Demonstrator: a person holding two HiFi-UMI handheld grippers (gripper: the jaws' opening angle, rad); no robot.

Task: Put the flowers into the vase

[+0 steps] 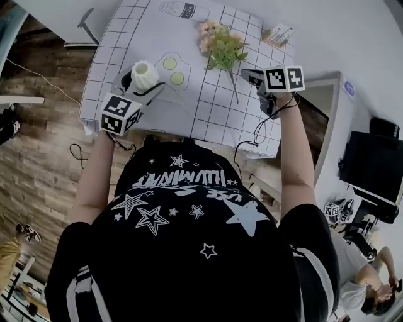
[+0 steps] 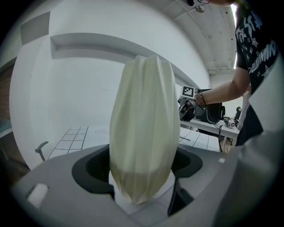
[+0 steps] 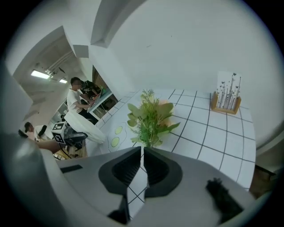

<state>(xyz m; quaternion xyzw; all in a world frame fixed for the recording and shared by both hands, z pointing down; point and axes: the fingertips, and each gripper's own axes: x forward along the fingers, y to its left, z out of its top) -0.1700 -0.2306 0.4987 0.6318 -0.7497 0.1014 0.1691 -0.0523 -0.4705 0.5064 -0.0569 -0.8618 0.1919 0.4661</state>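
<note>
A ribbed white vase (image 1: 145, 75) stands slightly tilted over the left of the grid mat. My left gripper (image 1: 143, 86) is shut on it, and in the left gripper view the vase (image 2: 142, 133) fills the space between the pads. The flowers (image 1: 221, 47), a green leafy bunch with pale pink blooms, lie on the mat at the far middle, with their thin stem (image 1: 233, 86) pointing toward me. My right gripper (image 1: 247, 74) hovers just right of the stem. Its jaws are shut with nothing between them. In the right gripper view the flowers (image 3: 148, 117) lie just beyond the right gripper (image 3: 142, 150).
The white grid mat (image 1: 214, 113) carries printed drawings of two eggs (image 1: 171, 69) and a bottle (image 1: 182, 9). A small wooden card holder (image 1: 279, 34) stands at the far right corner. A desk with a dark monitor (image 1: 374, 163) is on the right; people sit in the background.
</note>
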